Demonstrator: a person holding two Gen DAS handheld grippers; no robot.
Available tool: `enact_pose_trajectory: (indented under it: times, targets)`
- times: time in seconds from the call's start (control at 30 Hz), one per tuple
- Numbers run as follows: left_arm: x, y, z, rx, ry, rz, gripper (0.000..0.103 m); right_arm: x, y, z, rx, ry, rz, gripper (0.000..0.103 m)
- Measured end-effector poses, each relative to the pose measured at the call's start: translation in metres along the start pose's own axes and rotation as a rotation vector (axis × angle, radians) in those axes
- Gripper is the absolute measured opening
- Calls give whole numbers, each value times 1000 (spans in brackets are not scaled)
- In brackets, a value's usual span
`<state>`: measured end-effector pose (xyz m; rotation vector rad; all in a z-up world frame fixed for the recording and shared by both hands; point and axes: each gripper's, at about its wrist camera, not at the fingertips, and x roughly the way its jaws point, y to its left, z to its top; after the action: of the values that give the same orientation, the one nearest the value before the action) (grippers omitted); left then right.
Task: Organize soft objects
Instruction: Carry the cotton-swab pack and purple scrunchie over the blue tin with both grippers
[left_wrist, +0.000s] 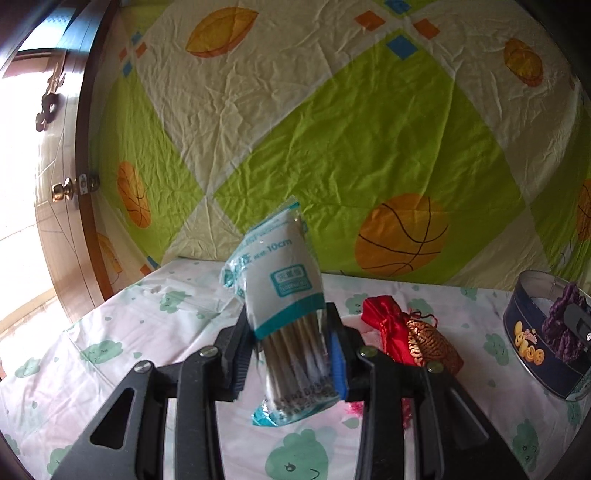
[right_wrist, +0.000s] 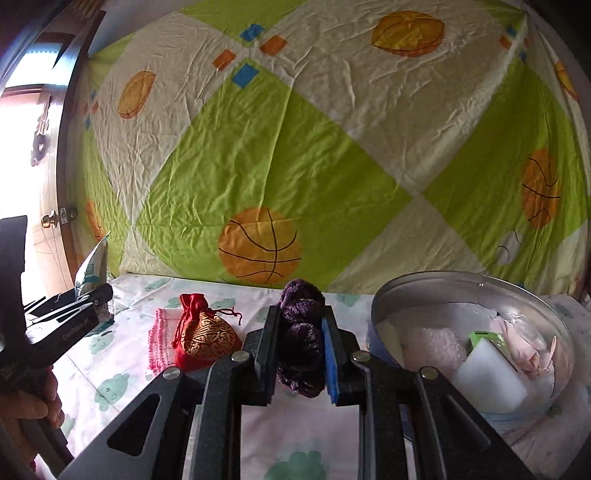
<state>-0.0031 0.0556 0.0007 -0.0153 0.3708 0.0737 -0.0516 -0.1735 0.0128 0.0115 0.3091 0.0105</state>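
Note:
My left gripper (left_wrist: 286, 332) is shut on a plastic pack of cotton swabs (left_wrist: 282, 291) and holds it above the table. The pack's top (right_wrist: 92, 266) and the left gripper (right_wrist: 70, 314) also show at the left of the right wrist view. My right gripper (right_wrist: 299, 332) is shut on a purple fuzzy scrunchie (right_wrist: 301, 343), held just left of the round tin (right_wrist: 376, 310). The scrunchie (left_wrist: 565, 325) shows at the tin (left_wrist: 524, 321) in the left wrist view. A red and gold drawstring pouch (right_wrist: 201, 336) lies on the table on a pink cloth (right_wrist: 159, 343).
The tin holds a white sponge (right_wrist: 487, 373), a pink towel (right_wrist: 432, 347), a green item (right_wrist: 487, 338) and pink plastic. The table has a white cloth with green cloud prints (right_wrist: 110, 387). A green and cream basketball sheet (right_wrist: 295, 147) hangs behind. A wooden door (left_wrist: 62, 177) is at left.

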Motion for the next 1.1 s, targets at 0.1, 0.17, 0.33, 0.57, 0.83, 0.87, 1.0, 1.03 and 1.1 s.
enact_pose_trajectory:
  times: [0.1,0.17,0.33,0.57,0.83,0.87,1.0,1.03,1.1]
  targets:
    - [-2,-2,0,17,-11,12,35,-4,-1,-2,9,-4,-5,22]
    - [-2,-1,1,6,-10,22,35,-6,3,-3,-2,-8,-1,22]
    - [-8,-3,-1,-19,-14,19,35,-13,5,-6,-19,-14,13,22]
    - [-17,-24,-4,1,-18,-13,35,-25,-4,-8,-37,-29,3,22]
    - [-25,-45,-7,13,-9,-42,35,-34,-25,-10,-38,-38,-26,22]
    - [-26,-47,-8,13,-8,-44,35,-35,-28,-10,-38,-39,-30,22]
    - [-31,-59,-9,23,-7,-58,35,-38,-36,-9,-45,-46,-43,22]
    - [-32,-62,-9,26,-7,-63,35,-39,-39,-9,-47,-48,-46,22]
    - [-34,-68,-10,32,-6,-70,35,-41,-43,-9,-50,-54,-49,22]
